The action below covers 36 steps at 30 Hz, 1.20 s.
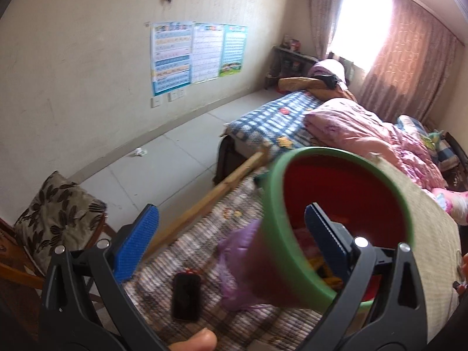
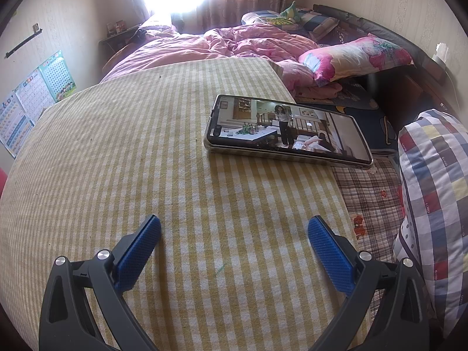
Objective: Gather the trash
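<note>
1. Your left gripper (image 1: 231,242) is spread wide, its right finger (image 1: 324,242) dipped inside the red bin (image 1: 345,193) with the green rim (image 1: 276,219); it isn't pinching anything I can see.
2. Your right gripper (image 2: 234,251) gapes empty above the yellow striped cloth (image 2: 146,146), a phone (image 2: 288,130) ahead.
3. A small crumpled scrap (image 1: 140,152) lies on the floor by the wall, well away. Likely paper: light, soft, crushable, so pinch its middle.
4. The purple bag (image 1: 234,263) beside the bin looks flimsy.

The patchwork pillow (image 2: 433,193) carries small printed words, seemingly "GOOD"; the wall posters' (image 1: 199,55) print is too blurred to read.
</note>
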Available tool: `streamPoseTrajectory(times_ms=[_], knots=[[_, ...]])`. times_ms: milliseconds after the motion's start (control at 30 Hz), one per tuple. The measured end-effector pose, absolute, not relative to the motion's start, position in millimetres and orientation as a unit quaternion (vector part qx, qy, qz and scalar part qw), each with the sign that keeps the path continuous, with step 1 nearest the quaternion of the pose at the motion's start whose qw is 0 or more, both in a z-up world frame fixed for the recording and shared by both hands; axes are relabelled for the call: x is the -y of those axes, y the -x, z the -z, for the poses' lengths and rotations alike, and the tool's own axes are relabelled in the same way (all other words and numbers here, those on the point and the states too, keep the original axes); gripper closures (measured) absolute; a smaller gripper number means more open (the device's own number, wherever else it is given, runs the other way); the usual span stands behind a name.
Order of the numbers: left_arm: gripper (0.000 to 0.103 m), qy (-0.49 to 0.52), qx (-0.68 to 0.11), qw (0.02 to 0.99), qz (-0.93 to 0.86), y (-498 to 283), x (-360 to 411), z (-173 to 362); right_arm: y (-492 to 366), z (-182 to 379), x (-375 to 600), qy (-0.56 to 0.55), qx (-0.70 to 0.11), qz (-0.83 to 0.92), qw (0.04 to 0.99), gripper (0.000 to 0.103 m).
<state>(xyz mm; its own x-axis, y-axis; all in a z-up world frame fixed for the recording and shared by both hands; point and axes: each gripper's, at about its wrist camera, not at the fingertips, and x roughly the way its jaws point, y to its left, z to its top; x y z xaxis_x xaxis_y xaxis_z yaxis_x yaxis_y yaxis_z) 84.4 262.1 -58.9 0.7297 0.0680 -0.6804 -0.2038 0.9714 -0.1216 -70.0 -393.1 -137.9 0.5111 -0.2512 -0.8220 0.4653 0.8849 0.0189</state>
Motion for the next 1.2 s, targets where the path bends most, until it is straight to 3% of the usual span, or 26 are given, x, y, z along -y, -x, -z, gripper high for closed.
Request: streamPoseTrajectory(times_ms=[500,867,1200], knots=[[0.005,0.114,-0.377,0.915,-0.083,-91,-331,72,69,138,393,-0.119,-0.449,0.208,0.861,0.006],[0.005,0.15,-0.317,0.918,-0.184,-71,-398,44,69,136,395,-0.121,-0.449,0.208,0.861,0.006],[0.005,0.131,-0.337,0.925,-0.111,-85,-341,46,68,137,394,-0.121,-0.449,0.208,0.861,0.006]])
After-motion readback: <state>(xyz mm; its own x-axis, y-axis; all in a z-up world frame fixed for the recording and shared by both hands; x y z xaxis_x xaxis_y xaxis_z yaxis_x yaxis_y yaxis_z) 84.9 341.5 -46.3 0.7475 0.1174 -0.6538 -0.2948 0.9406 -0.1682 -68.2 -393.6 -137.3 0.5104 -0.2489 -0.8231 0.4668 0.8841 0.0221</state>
